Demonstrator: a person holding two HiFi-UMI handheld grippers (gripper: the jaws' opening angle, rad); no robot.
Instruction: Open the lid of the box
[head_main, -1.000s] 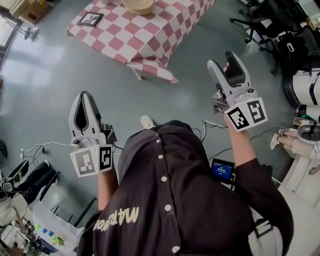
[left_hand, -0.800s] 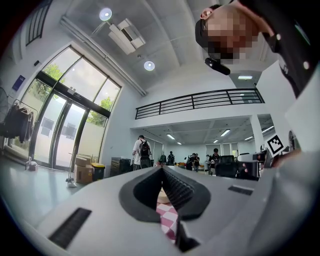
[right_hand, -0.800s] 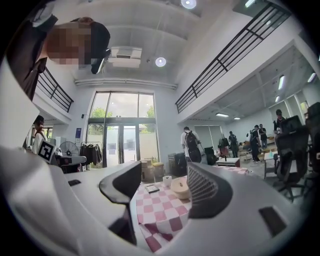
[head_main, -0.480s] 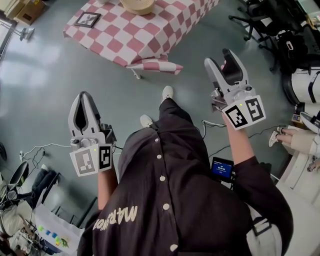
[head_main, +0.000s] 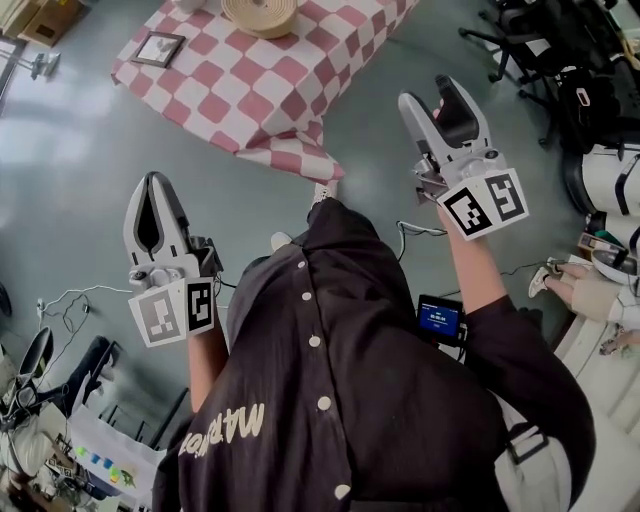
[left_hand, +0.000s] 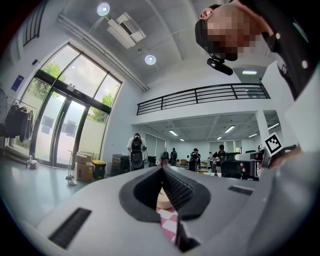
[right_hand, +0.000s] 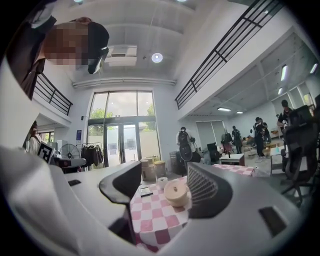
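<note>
A round beige box (head_main: 260, 14) with its lid on stands on a table under a red-and-white checked cloth (head_main: 250, 90), at the top of the head view. Both grippers are held over the floor, short of the table and pointing at it. My left gripper (head_main: 152, 180) is shut, its tips meeting with nothing in them. My right gripper (head_main: 428, 92) is open and empty. In the right gripper view the box (right_hand: 176, 192) shows between the spread jaws of that gripper (right_hand: 162, 175), some way off. The left gripper view shows only a sliver of the box (left_hand: 162, 200) past the closed tips.
A small framed picture (head_main: 158, 48) lies on the cloth left of the box, and a white roll (right_hand: 161, 181) stands behind it. Office chairs (head_main: 520, 40) stand at the right. Cables (head_main: 70, 295) run over the floor at the left. Cardboard boxes (head_main: 45, 20) sit top left.
The person has stepped towards the table, and both grippers have moved forward with them. The table edge now lies closer to the jaws. Neither gripper's jaws have changed.
</note>
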